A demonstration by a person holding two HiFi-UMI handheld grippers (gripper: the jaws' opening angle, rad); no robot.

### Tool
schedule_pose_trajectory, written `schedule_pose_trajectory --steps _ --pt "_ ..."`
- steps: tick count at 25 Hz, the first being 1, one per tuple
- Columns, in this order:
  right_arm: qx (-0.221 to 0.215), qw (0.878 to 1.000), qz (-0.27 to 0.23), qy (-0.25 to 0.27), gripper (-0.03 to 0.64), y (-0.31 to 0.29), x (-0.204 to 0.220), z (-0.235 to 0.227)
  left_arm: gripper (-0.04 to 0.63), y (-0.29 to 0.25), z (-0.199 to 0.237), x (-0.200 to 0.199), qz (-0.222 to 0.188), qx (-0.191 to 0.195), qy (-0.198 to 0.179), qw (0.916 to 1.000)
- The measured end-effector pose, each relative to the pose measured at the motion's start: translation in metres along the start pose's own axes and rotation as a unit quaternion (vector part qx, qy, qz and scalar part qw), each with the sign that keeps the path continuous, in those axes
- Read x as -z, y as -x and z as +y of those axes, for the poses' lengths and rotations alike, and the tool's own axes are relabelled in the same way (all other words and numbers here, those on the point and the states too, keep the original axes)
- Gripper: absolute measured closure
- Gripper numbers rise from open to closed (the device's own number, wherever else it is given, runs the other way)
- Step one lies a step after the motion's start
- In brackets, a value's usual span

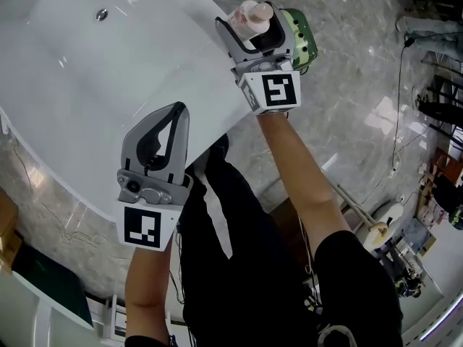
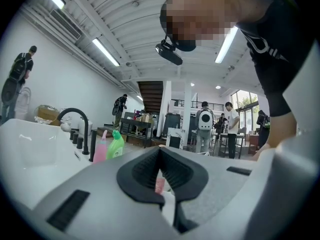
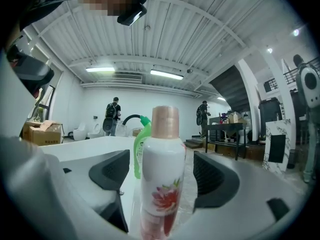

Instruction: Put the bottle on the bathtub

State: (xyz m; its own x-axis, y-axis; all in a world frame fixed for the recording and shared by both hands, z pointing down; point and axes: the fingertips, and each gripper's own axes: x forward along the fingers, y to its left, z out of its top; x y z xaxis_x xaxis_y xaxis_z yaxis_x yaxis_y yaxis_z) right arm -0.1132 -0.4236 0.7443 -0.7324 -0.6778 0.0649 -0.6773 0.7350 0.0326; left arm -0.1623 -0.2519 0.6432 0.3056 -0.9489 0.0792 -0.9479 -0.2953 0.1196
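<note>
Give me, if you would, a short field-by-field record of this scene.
bathtub: white
bottle: white, pinkish cap, flower print, upright between the jaws of the right gripper
right gripper: jaws apart, a gap showing on each side of the bottle
left gripper: jaws together, above the bathtub rim
green bottle: on the bathtub, behind the bottle
unclear: whether the bottle's base rests on the bathtub

bathtub (image 1: 94, 71): white, smooth, high gloss
bottle (image 3: 162, 184): glossy white plastic body with a printed flower; satin pink cap
left gripper (image 2: 160, 151): grey matt plastic shell
pads (image 2: 142, 171): black, ribbed, matt, rubbery look
floor (image 1: 362, 71): polished grey stone look, reflective
green bottle (image 3: 139, 144): shiny translucent plastic
tap (image 2: 75, 116): black, smooth
</note>
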Motion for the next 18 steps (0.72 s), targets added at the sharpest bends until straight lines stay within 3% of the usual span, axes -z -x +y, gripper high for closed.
schedule_pose_trajectory --steps 6,11,12,13,14,15,16,18 --pt "0.024 1.0 0.005 -0.005 0.207 0.026 -0.004 -0.006 0.588 0.003 -0.007 -0.01 0.001 0.01 -0.005 0.9999" --pt "0.029 0.999 0.009 -0.043 0.209 0.065 -0.038 -0.004 0.588 0.01 -0.02 -0.041 -0.006 0.021 -0.014 0.9997" --pt "0.027 0.999 0.012 -0.042 0.231 0.074 -0.047 -0.002 0.588 0.011 -0.024 -0.049 -0.007 0.025 -0.016 0.9995" --pt "0.026 0.999 0.014 -0.032 0.317 0.084 -0.058 0.001 0.588 0.014 -0.029 -0.057 -0.009 0.029 -0.02 0.9993" --pt "0.027 0.999 0.013 -0.016 0.459 0.094 -0.07 0.004 0.588 0.016 -0.034 -0.065 -0.01 0.034 -0.024 0.9991" --pt "0.028 1.0 0.011 0.001 0.539 0.104 -0.085 0.007 0.588 0.019 -0.039 -0.075 -0.013 0.038 -0.029 0.9988" --pt "0.03 0.999 0.008 0.013 0.59 0.113 -0.102 0.01 0.588 0.022 -0.044 -0.086 -0.015 0.042 -0.034 0.9984" --pt "0.032 0.999 -0.006 0.026 0.607 0.129 -0.142 0.014 0.588 0.028 -0.055 -0.111 -0.021 0.048 -0.041 0.9978"
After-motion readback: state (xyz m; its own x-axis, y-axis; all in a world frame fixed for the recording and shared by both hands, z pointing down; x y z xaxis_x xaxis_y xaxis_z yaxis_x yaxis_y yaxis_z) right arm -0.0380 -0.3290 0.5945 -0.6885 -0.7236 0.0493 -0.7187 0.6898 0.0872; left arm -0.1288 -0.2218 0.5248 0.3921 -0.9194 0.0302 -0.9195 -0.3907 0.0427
